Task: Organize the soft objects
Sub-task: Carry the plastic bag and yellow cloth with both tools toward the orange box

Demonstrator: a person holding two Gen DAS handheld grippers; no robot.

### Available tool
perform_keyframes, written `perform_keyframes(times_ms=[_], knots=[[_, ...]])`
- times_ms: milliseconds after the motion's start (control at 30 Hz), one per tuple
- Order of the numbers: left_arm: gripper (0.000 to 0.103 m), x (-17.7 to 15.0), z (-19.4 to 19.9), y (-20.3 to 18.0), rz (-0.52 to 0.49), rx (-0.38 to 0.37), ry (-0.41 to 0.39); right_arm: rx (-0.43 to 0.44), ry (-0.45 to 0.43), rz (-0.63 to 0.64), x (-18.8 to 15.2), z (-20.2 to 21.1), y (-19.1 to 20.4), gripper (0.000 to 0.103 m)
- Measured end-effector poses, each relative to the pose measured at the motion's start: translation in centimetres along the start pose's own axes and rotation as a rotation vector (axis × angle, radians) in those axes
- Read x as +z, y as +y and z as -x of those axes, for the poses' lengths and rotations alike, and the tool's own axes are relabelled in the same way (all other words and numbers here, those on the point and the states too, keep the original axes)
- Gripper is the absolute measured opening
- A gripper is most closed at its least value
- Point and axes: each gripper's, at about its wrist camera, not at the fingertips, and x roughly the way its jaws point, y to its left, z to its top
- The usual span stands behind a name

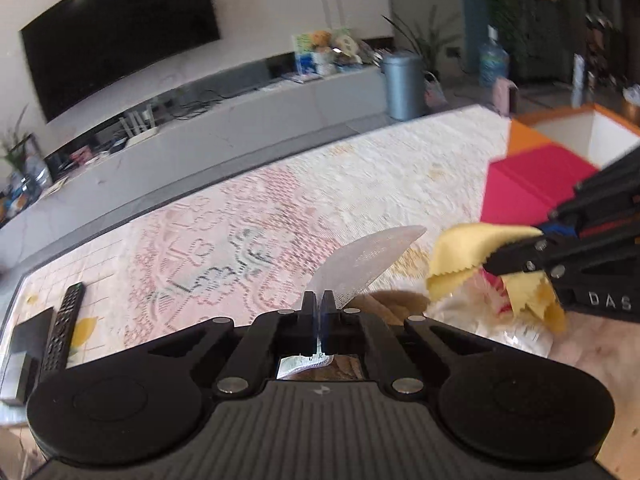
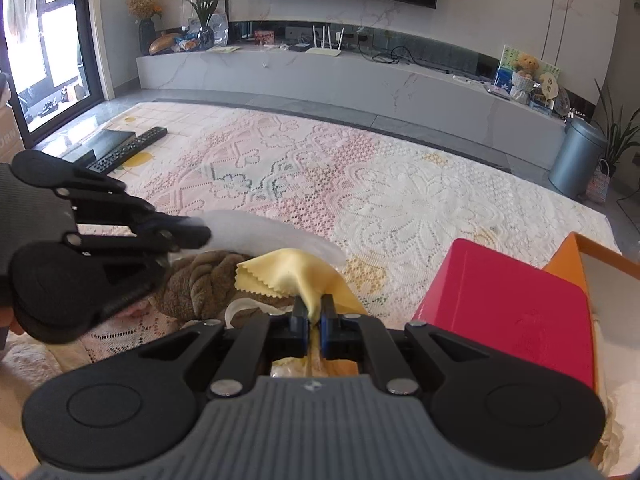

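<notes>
My left gripper (image 1: 319, 300) is shut on a thin white mesh cloth (image 1: 360, 264) that sticks up and to the right from its tips. It also shows at the left of the right wrist view (image 2: 200, 232), with the white cloth (image 2: 276, 236) trailing right. My right gripper (image 2: 315, 308) is shut on a yellow cloth with zigzag edges (image 2: 288, 272). In the left wrist view it (image 1: 496, 260) comes in from the right holding the yellow cloth (image 1: 468, 252). A brown plush piece (image 2: 200, 280) lies under both, among pale fabrics (image 1: 480, 312).
A box with pink (image 2: 504, 304) and orange (image 2: 568, 256) flaps stands open at the right, white inside (image 1: 600, 136). A lace-covered table (image 2: 400, 200) spreads ahead. A remote (image 2: 128, 148) and a black box (image 2: 108, 140) lie at its far left. A TV console (image 2: 360, 76) and grey bin (image 2: 576, 156) stand beyond.
</notes>
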Motion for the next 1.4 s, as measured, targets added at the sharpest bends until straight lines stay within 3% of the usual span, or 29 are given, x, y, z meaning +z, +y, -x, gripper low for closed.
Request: perform_keyframes(times_ms=[367,700,1133,1400], knots=[[0.001,3.4,6.8,-0.3,0.179,-0.050,-0.097,-0.030,-0.138,-0.009,1.4,6.6,-1.4,0.003],[0.001,6.5,9.7,-4.7,0.226,-0.234,-0.181,-0.183,-0.209,-0.032,0.9,13.9,-6.8,0.003],[0.001,12.5,5.3,-13.5,0.197,-0.521,-0.166,-0.346,-0.096,-0.128,-0.8,17.7,-17.0,0.003],[0.001,13.9,-0.7,-18.4,0.200,-0.619,-0.061,-0.437,0.017,-0.113,-2.6,15.4,-22.5,0.003]])
